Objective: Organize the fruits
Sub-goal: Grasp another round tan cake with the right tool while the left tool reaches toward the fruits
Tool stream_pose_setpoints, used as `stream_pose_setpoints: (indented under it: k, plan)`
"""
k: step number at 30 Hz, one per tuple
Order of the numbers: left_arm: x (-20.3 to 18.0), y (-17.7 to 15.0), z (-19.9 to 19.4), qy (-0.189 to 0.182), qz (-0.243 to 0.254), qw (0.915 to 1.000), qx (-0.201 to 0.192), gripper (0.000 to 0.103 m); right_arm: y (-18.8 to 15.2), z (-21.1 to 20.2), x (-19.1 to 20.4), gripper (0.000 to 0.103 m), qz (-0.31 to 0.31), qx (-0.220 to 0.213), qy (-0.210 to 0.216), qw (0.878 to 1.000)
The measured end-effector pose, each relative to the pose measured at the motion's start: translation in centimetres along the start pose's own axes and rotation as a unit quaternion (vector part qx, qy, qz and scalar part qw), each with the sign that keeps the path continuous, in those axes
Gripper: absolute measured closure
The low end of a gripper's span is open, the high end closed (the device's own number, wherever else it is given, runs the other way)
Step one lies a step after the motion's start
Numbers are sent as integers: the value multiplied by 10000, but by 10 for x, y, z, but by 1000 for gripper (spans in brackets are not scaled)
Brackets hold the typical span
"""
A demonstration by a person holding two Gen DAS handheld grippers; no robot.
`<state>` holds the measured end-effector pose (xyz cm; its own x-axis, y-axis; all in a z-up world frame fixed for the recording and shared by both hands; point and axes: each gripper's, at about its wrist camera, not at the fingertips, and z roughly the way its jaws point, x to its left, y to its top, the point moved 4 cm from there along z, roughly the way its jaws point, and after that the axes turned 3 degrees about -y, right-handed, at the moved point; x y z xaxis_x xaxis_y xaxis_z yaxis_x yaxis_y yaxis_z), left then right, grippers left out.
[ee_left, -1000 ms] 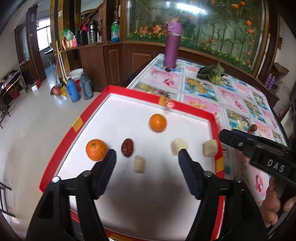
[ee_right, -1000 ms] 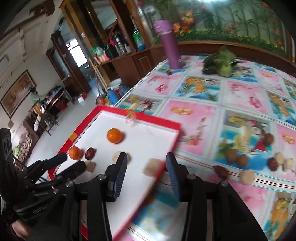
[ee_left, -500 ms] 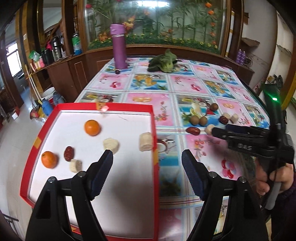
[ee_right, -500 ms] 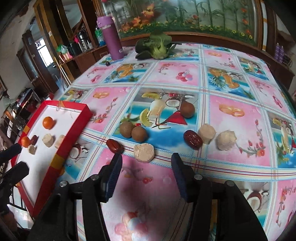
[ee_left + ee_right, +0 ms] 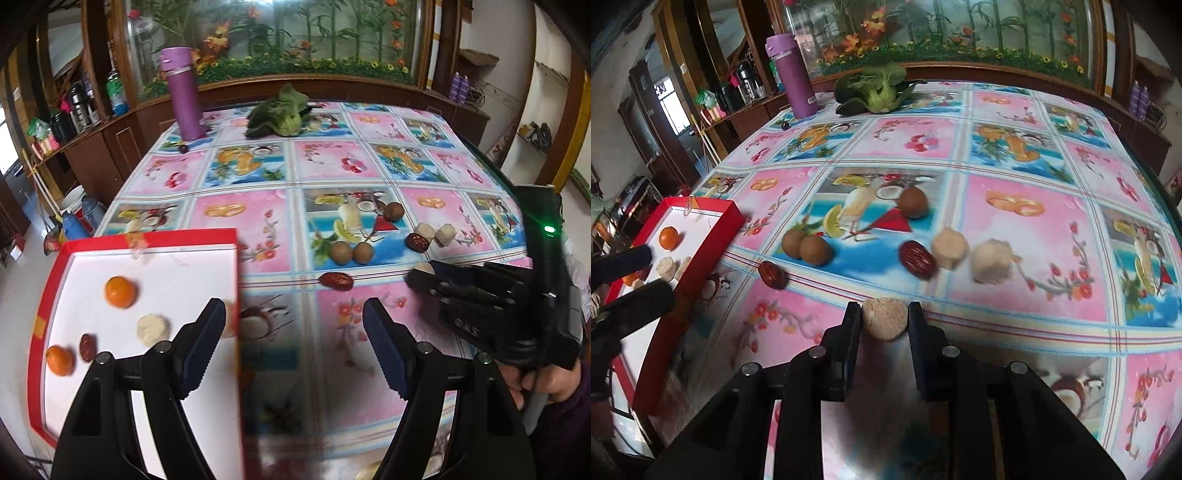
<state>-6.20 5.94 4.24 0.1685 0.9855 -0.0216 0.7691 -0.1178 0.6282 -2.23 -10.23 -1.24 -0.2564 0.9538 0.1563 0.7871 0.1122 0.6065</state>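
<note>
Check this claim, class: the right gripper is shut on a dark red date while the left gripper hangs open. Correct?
Not quite. The right wrist view shows the right gripper shut on a round beige banana slice, not a date. The left gripper does hang open.

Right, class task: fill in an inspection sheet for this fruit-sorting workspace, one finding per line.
Surface: table under a fruit-print cloth.
Job's things: red tray at the table's left edge holds two oranges, a date and pale pieces; three brown round fruits, two dates and two pale pieces lie loose on the cloth.
Clutter: purple flask, leafy vegetable.
Grippers: right gripper shut on a pale round piece; left gripper open, empty.
Cables: nothing seen.
Surroundings: wooden cabinets, floral backdrop.
</note>
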Motion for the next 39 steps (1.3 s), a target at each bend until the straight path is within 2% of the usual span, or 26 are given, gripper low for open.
stream_pose_setpoints:
  k: [4, 10, 13, 17, 21, 32, 36, 39]
  plan:
    - [-20, 8, 35, -61, 117, 9996, 230, 26, -1, -3, -6, 79, 104, -6, 116, 9999]
    - [-24, 10, 69, -16, -40, 9988, 489, 29, 0, -2, -4, 78, 61, 1, 81, 9999]
    - [-22, 6, 82, -118, -189, 9976, 659, 44, 0, -2, -4, 78, 52, 2, 63, 10000]
    - [-23, 7, 83, -112, -166, 9985, 503, 54, 0, -2, -5, 78, 36, 0, 63, 10000]
    - [-22, 6, 82, -148, -111, 9990, 419, 69, 0, -2, -4, 78, 4, -5, 39, 10000]
    - [-24, -4, 69, -468, -134, 9982, 336, 69, -1, -2, 1, 78, -235, -86, -93, 9996]
    - [-28, -7, 52, -573, -123, 9981, 209, 69, -1, -2, -1, 79, -118, -118, -52, 9998]
    - [-30, -7, 34, -513, -42, 9987, 38, 69, 1, -4, -3, 79, -35, -229, -105, 9997]
